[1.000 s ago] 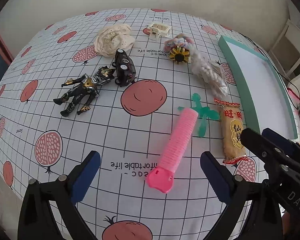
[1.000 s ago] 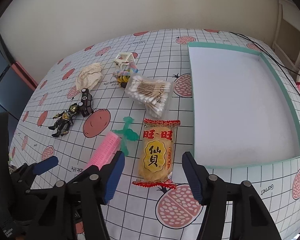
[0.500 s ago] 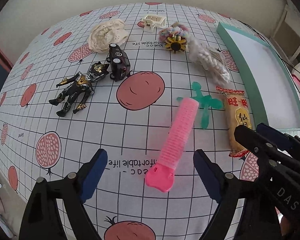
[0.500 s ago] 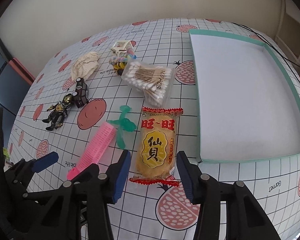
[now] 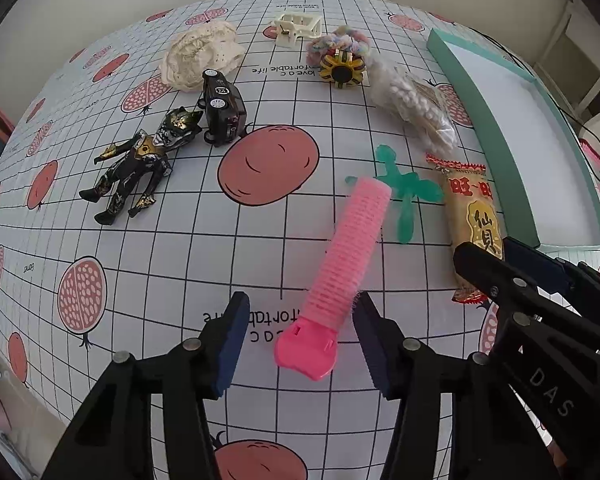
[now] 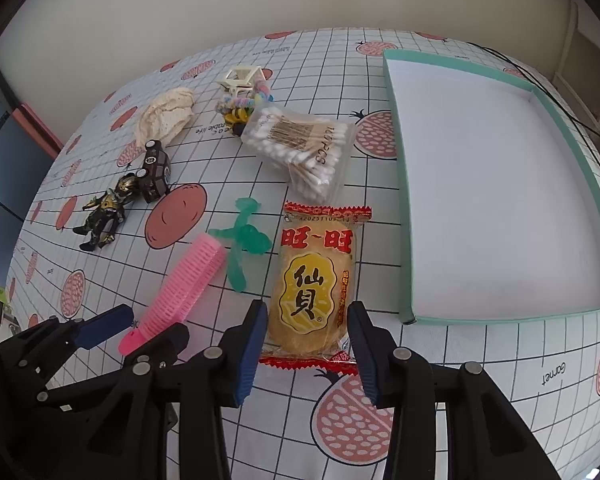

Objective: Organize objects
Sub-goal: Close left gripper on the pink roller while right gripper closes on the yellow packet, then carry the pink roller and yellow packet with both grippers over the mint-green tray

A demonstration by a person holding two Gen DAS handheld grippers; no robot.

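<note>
Fingers (image 5: pixel 236 332) nearer pink roller (image 5: pixel 346 256) — closing.

**Readable text in view**

Snack packet (image 6: pixel 310 288): large "仙貝" on its yellow oval, "旺~旺" upside down above it, a code starting "A2025" along the red top seam. Cotton swab bag (image 6: pixel 300 146): "100PCS", upside down. Tablecloth (image 5: pixel 180 248) print: "love a comfortable life" near the far edge and again by the near edge, plus "Garnet" (image 6: pixel 556 374). Right tool (image 5: pixel 548 392) body: "DAS".

Pink roller (image 5: pixel 350 248), teal tray (image 6: pixel 404 216), pomegranate-grid cloth (image 5: pixel 140 280).
</note>
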